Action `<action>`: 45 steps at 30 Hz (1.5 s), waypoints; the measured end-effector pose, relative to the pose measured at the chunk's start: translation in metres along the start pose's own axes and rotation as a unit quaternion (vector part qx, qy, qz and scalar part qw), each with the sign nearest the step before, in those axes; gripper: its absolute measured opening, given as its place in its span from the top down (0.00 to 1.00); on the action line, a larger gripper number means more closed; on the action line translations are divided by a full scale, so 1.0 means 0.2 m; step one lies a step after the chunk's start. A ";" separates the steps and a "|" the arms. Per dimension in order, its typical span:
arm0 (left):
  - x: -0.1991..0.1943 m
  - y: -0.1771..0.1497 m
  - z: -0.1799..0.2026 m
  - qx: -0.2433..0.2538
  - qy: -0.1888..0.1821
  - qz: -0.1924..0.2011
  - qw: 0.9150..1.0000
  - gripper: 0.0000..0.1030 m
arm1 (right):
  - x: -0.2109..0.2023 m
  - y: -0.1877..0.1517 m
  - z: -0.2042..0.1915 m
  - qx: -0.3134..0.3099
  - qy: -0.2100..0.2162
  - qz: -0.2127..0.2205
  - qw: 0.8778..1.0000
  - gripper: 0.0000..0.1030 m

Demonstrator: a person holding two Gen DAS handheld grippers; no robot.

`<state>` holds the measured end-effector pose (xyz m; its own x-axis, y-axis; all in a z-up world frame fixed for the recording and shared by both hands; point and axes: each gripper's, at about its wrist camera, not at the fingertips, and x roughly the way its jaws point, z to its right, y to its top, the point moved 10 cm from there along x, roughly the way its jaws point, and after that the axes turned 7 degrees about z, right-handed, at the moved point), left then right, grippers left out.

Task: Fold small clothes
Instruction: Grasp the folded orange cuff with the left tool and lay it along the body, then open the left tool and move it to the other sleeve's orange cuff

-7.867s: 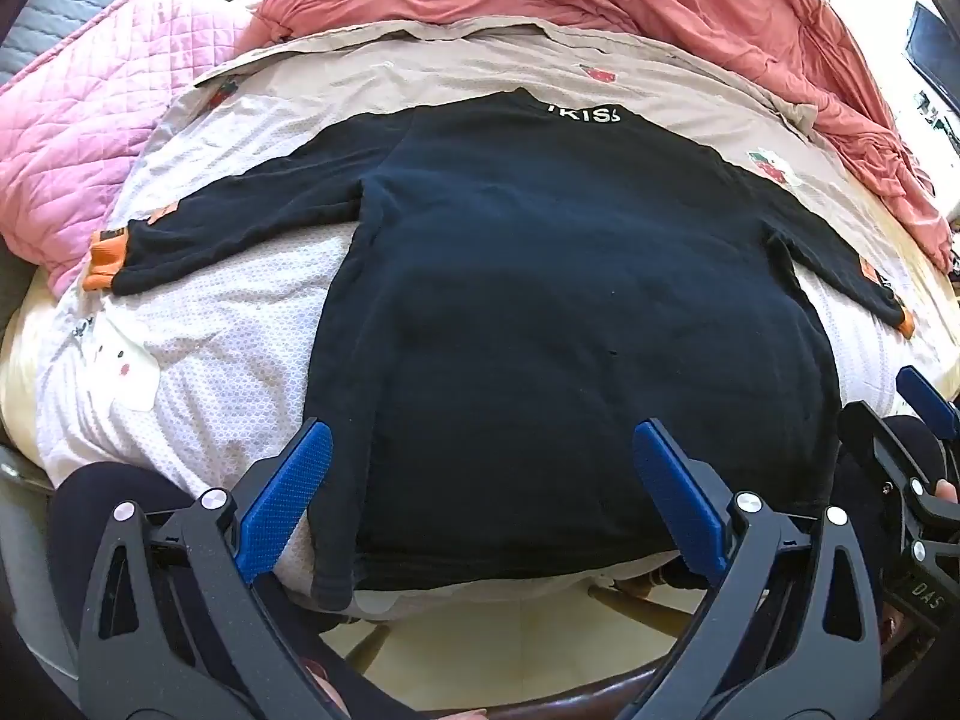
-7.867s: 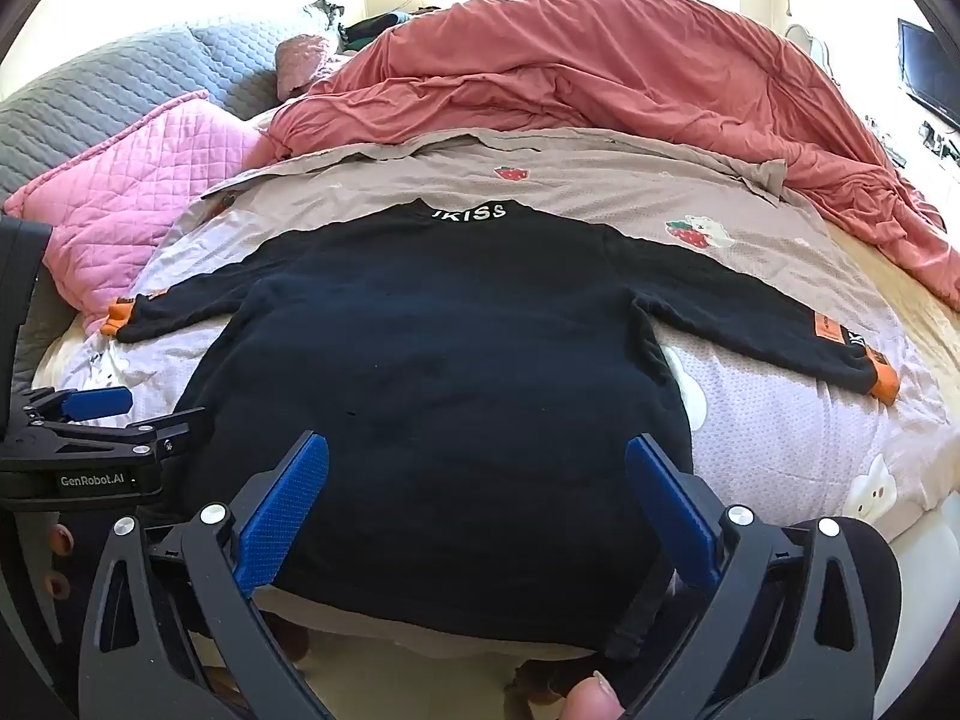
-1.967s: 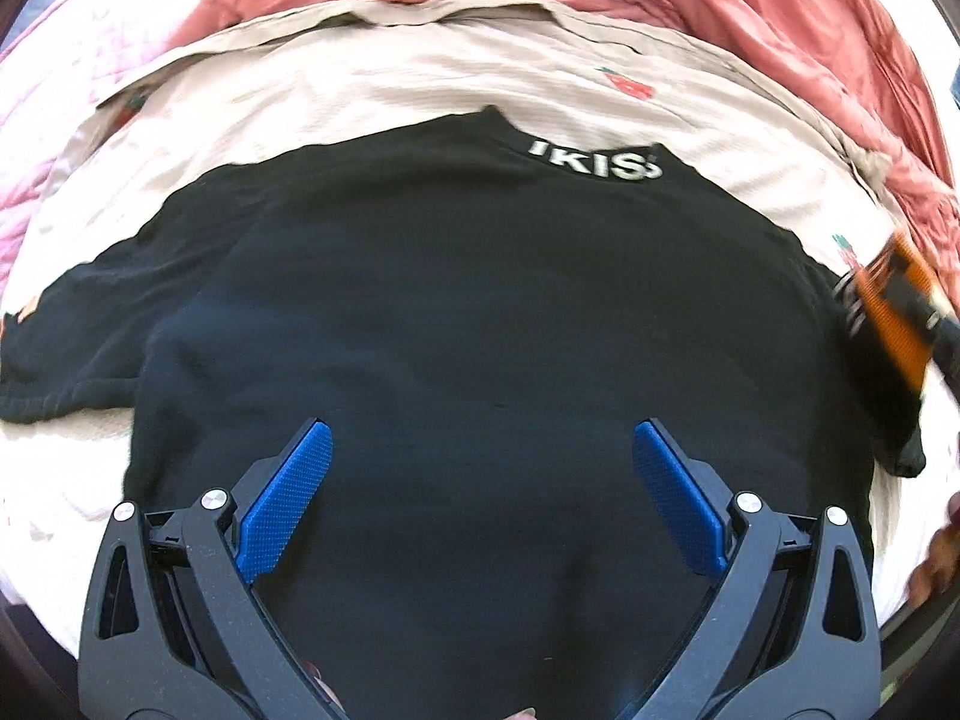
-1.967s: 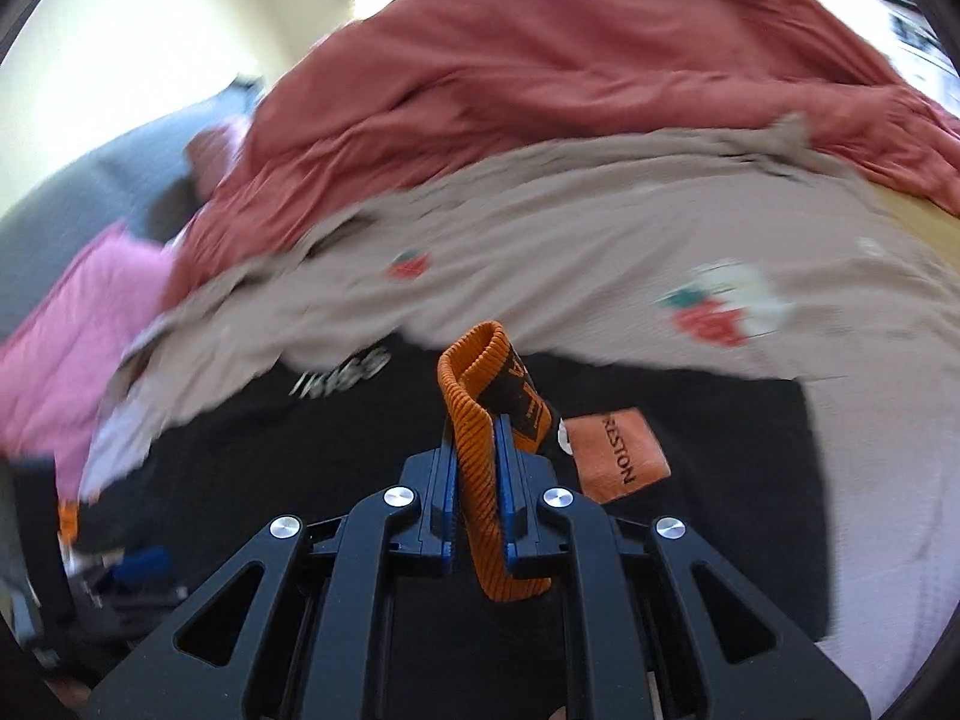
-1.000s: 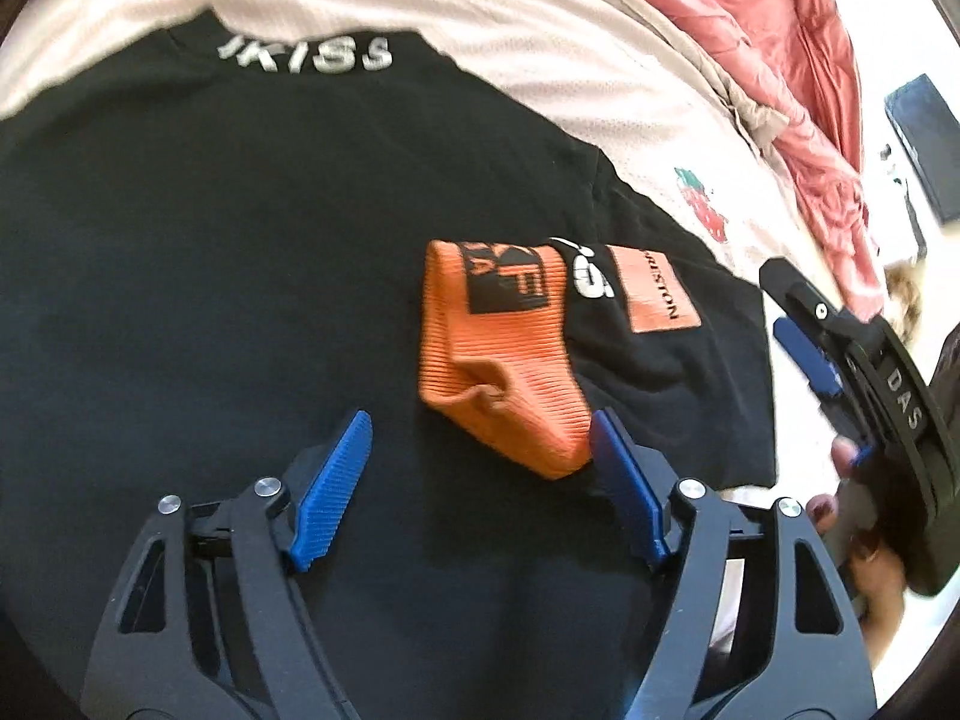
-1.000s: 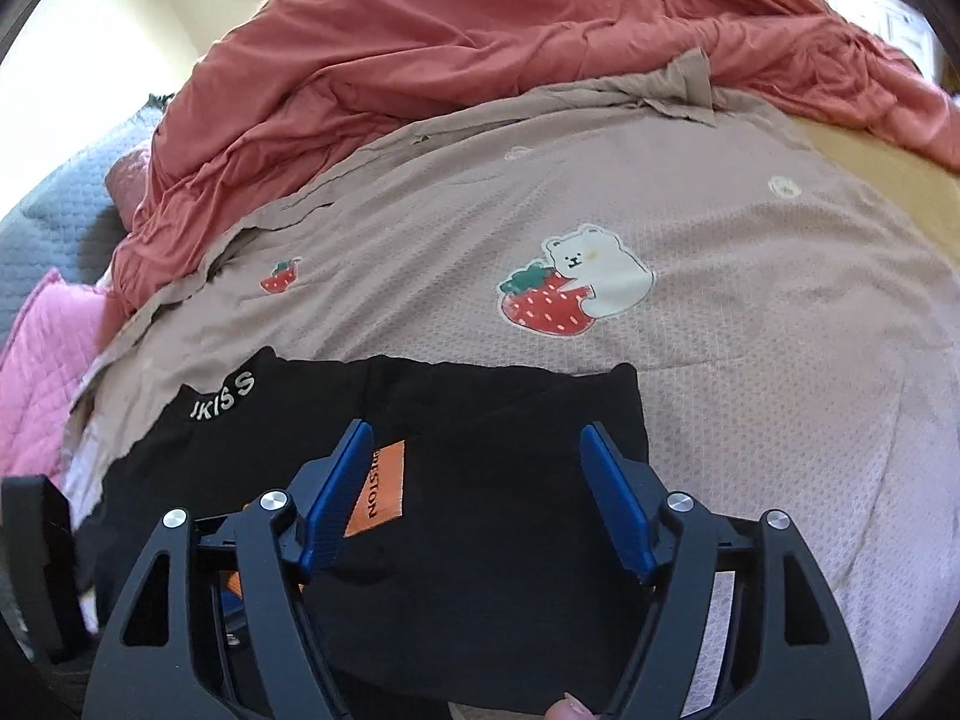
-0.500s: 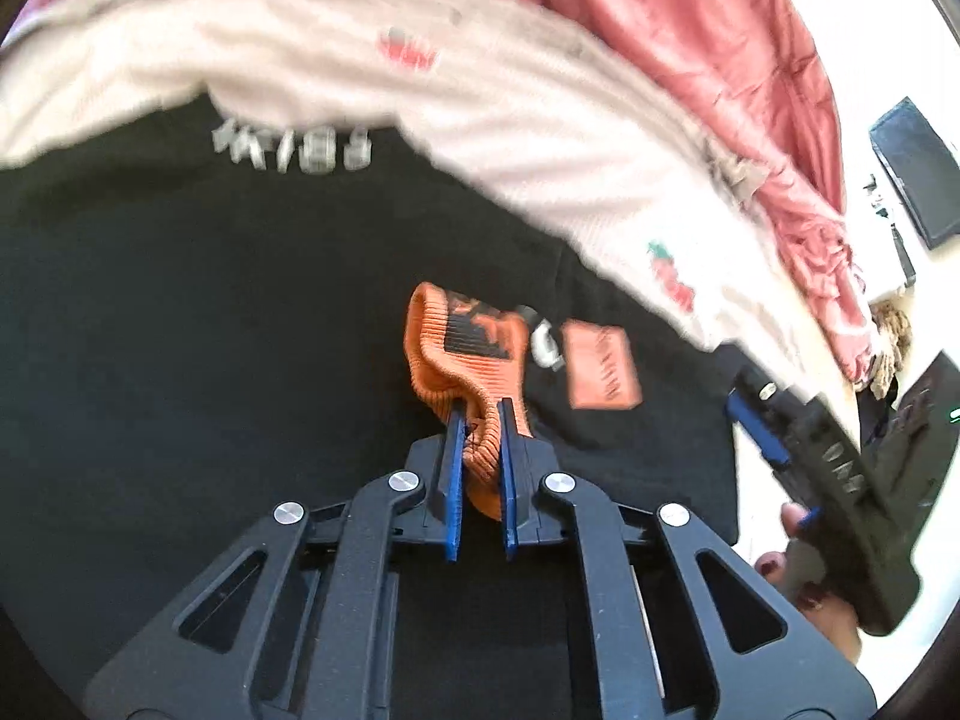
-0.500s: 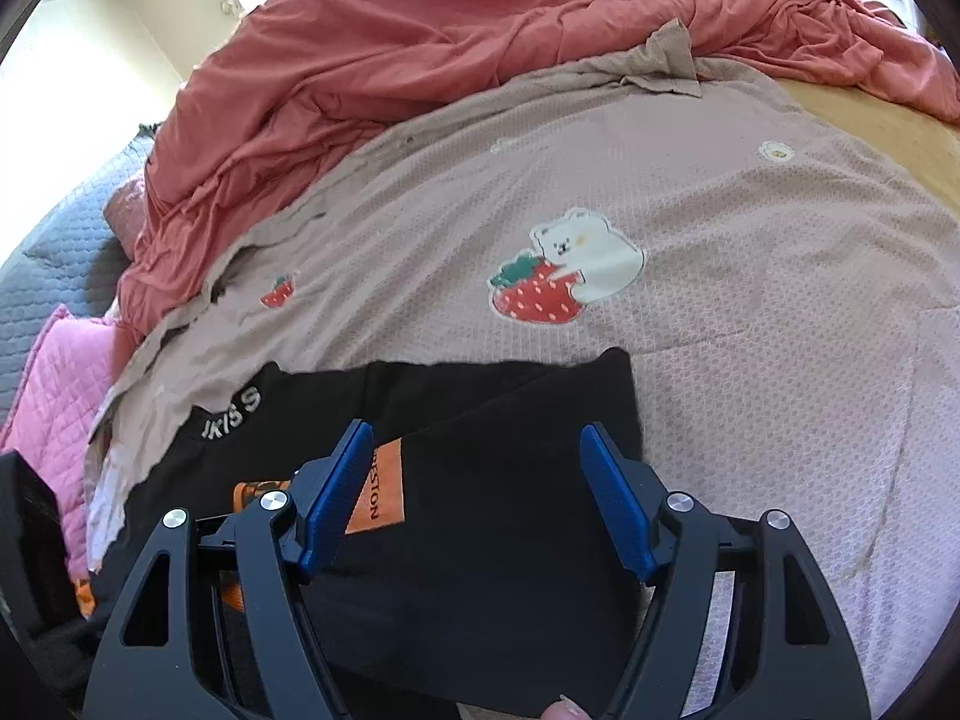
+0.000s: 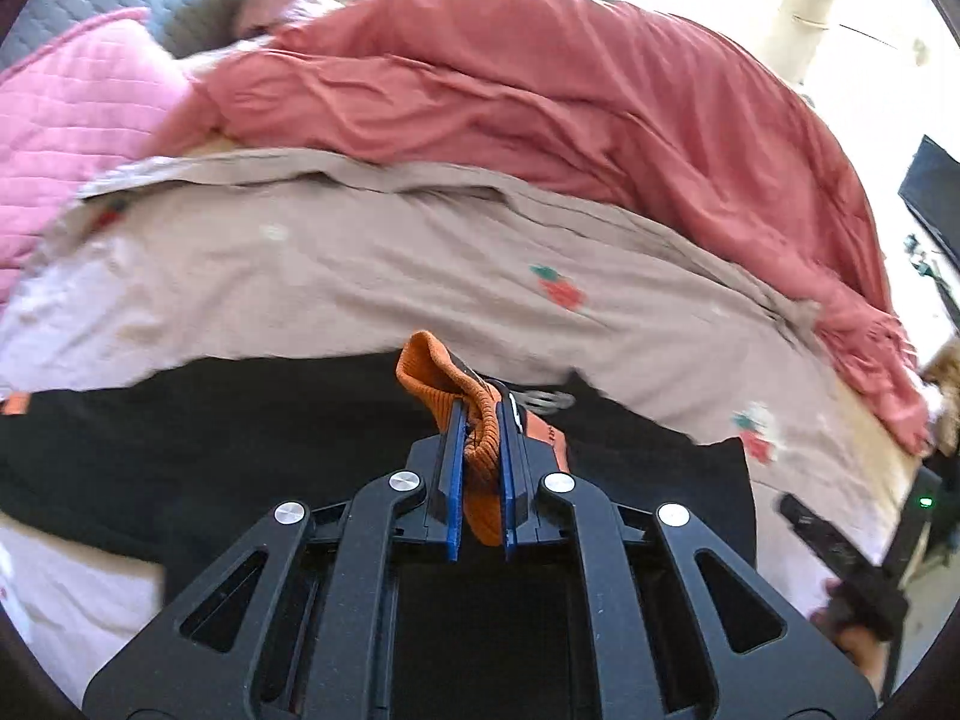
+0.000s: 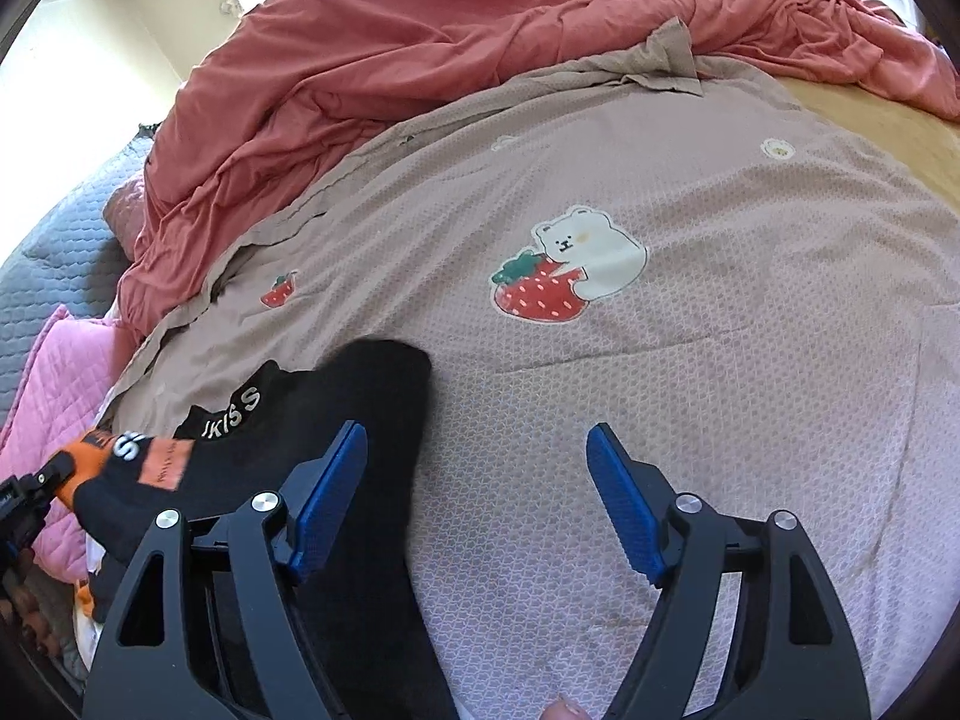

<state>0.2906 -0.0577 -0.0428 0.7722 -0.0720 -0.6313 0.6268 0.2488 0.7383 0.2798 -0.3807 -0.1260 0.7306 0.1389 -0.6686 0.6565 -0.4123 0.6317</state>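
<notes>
- Left gripper: jaws closed on the orange ribbed cuff of the black top's sleeve; cuff stands up between the blue pads, centre of the left wrist view.
- Right gripper: jaws wide apart and just opened a little further, nothing between them; it hovers over bare bedspread at lower centre of the right wrist view, its left pad over the edge of the black fabric.
- Black top: one, lying on the bed, lower left of the right wrist view; its right-hand edge runs down past the left blue pad. In the left wrist view it spans the lower left and centre.
- Open room: the beige bedspread is free to the right of and above the top, out to a yellow strip at the upper right edge of the frame.
- Bounds: the rumpled red duvet is heaped along the top; a pink quilted cushion sits at upper left of the left wrist view.
- Writing: white letters on the black collar read "UKIS S" as far as I can make out; an orange patch on the sleeve carries small print, not legible; large white letters beside it, partly hidden.
- Counts: grippers 2; black tops 1; bear-with-strawberry prints 1 in the right wrist view, plus 1 small strawberry.
- Left wrist view is motion-blurred; fine detail is unreliable.
</notes>
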 end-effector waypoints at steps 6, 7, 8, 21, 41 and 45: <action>0.05 -0.09 -0.30 -0.028 0.028 -0.023 0.999 0.97 | 0.02 -0.03 -0.04 -0.029 -0.007 -0.005 1.000 0.28; 0.07 -0.11 -0.32 -0.025 0.034 -0.027 0.999 0.97 | 0.02 -0.03 -0.06 -0.037 -0.009 -0.004 0.999 0.28; 0.08 -0.14 -0.35 -0.026 0.035 -0.035 0.998 0.97 | 0.02 -0.04 -0.07 -0.045 -0.010 -0.004 0.999 0.28; 0.18 -0.39 -0.53 -0.011 0.061 -0.092 0.994 0.95 | 0.06 -0.30 -0.57 -0.232 0.049 -0.023 0.971 0.28; 0.00 -0.30 -0.40 0.048 0.070 -0.062 0.994 0.81 | 0.09 -0.36 -0.58 -0.264 0.032 -0.042 0.963 0.21; 0.09 -0.39 -0.29 0.086 0.060 -0.091 0.990 0.70 | 0.07 -0.37 -0.65 -0.271 0.059 -0.040 0.960 0.21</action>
<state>0.2499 -0.0225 -0.1256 0.6326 0.0173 -0.7743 0.7715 0.0736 0.6319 0.2652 -0.2316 -0.1314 0.6689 0.2643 -0.6948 0.6898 0.1277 0.7127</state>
